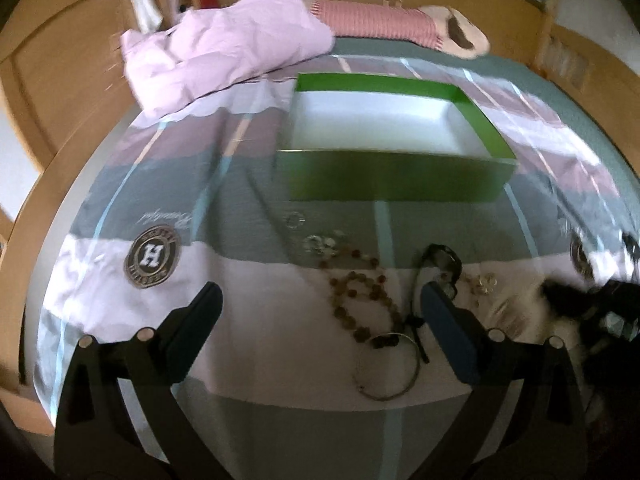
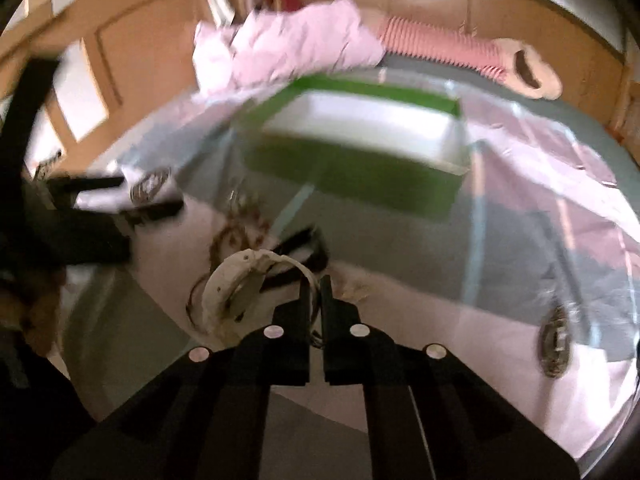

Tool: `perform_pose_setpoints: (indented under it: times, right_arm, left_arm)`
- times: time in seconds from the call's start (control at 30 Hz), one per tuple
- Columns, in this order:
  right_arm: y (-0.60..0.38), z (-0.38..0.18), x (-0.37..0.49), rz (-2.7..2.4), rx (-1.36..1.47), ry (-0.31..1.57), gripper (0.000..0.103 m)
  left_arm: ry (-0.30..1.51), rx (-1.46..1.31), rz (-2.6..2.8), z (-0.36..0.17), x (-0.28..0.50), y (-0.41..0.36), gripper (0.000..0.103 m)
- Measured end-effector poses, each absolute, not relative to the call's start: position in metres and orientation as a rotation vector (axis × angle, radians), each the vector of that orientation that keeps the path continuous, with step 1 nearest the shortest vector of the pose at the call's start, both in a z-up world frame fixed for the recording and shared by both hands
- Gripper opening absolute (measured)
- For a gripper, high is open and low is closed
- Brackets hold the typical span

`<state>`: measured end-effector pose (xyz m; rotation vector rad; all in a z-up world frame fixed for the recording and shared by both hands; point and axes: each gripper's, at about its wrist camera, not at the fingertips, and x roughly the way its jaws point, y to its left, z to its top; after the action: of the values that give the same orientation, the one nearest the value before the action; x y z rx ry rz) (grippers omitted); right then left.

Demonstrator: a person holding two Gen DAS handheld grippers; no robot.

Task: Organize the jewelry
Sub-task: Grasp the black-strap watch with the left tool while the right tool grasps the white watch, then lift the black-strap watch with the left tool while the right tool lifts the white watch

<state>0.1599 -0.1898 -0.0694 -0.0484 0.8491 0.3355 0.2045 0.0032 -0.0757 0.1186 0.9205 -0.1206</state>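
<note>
1. Your right gripper [image 2: 315,286] has its jaws drawn almost together on the thin band of a white bangle [image 2: 240,280], which hangs to the left of the fingertips at the centre of the right wrist frame.
2. Your left gripper [image 1: 320,300] stands wide open with nothing between its fingers, low in the left wrist frame over the striped bedspread [image 1: 248,340].
3. Progress looks early: the green box [image 1: 392,176], in the upper middle of both frames, shows only a bare white floor.
4. Left on the bedspread, below the box: a brown bead necklace [image 1: 360,300], a thin metal bangle [image 1: 390,368], a dark bracelet [image 1: 442,264], and small silvery pieces [image 1: 320,242] too blurred to name.
5. The white bangle looks worn, with a chipped, uneven surface; the beads lie in a loose loop.
</note>
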Motion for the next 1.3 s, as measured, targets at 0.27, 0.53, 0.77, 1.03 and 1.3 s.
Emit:
perform_pose_setpoints:
  times: [0.27, 0.53, 0.77, 1.03, 1.3]
  right_arm:
    - [-0.240, -0.042, 0.168, 0.253, 0.006, 0.802, 0.005]
    - [-0.251, -0.049, 0.170, 0.248, 0.023, 0.831, 0.007]
    - [-0.258, -0.048, 0.171, 0.246, 0.031, 0.831, 0.008]
    - [-0.256, -0.040, 0.166, 0.265, 0.059, 0.804, 0.008]
    - [-0.235, -0.026, 0.155, 0.287, 0.084, 0.775, 0.008]
  left_arm:
    - [0.909, 0.325, -0.267, -0.113, 0.202, -0.069, 0.079]
    - [0.958, 0.346, -0.290, -0.136, 0.217, -0.095, 0.063]
    - [1.012, 0.262, -0.282, -0.146, 0.236, -0.090, 0.015]
    - [0.785, 0.057, -0.394, -0.038, 0.201, -0.057, 0.013]
    - [0.667, -0.043, -0.334, 0.019, 0.151, -0.003, 0.014]
